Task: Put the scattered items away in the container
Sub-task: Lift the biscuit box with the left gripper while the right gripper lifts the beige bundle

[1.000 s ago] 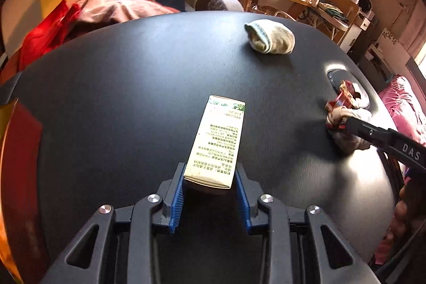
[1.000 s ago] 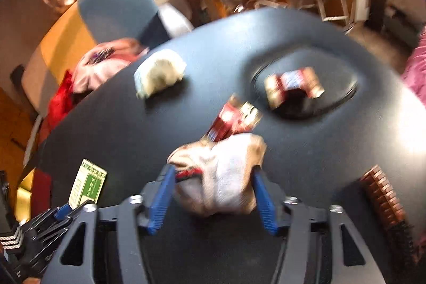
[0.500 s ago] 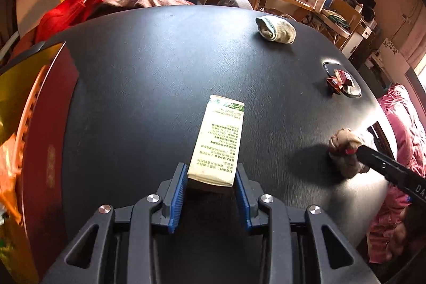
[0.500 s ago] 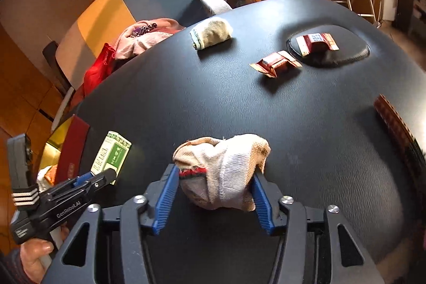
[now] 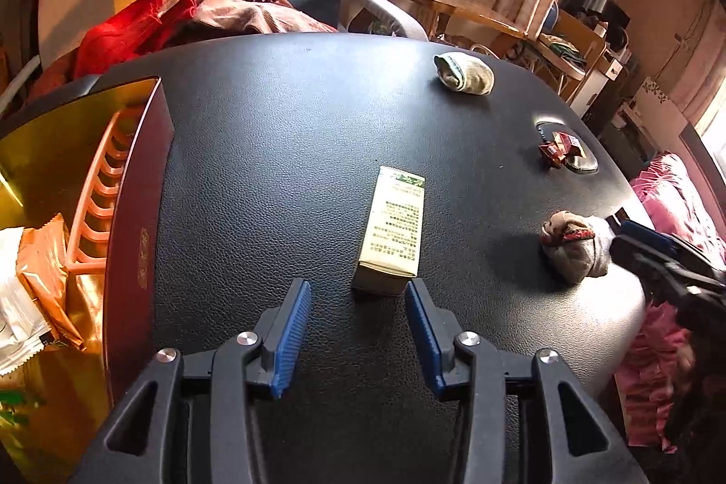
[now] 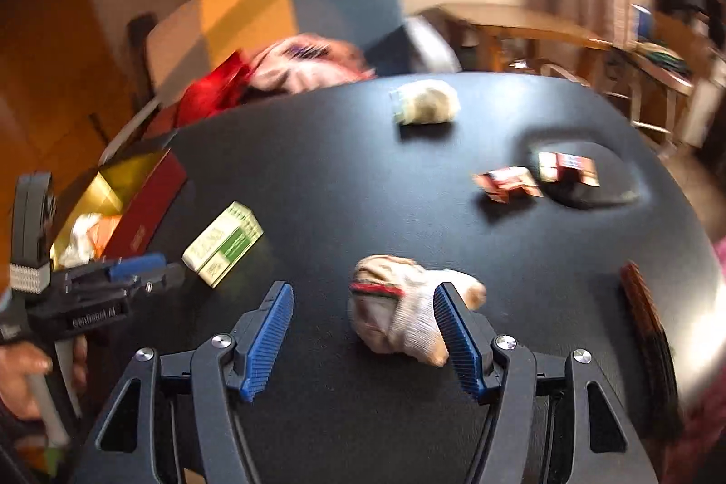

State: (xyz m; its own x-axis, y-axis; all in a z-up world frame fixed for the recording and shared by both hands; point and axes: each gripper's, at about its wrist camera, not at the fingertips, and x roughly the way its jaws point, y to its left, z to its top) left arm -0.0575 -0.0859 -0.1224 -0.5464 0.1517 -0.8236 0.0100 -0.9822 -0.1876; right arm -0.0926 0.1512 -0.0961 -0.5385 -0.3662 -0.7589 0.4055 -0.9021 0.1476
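Note:
My left gripper (image 5: 358, 298) is open, and the green-and-white box (image 5: 395, 227) lies on the black table (image 5: 272, 166) just past its tips. My right gripper (image 6: 363, 302) is open around a rolled beige sock with a red stripe (image 6: 399, 314), which rests on the table against the right finger. The red-and-gold container (image 5: 136, 189) stands at the table's left edge and holds snack packets (image 5: 41, 284). A second rolled sock (image 5: 463, 74) lies at the far side. Red candy wrappers (image 5: 559, 149) lie at the right.
A pink plastic rack (image 5: 97, 193) sits inside the container. A dark dish (image 6: 585, 184) at the right holds another wrapper (image 6: 567, 166). A brown strip (image 6: 644, 311) lies near the table's right edge. A chair with piled clothes (image 5: 204, 17) stands behind the table.
Both grippers have opened and let go: the box and the striped sock now lie on the table. Both grippers drew back toward the container side; the right view is motion-blurred.

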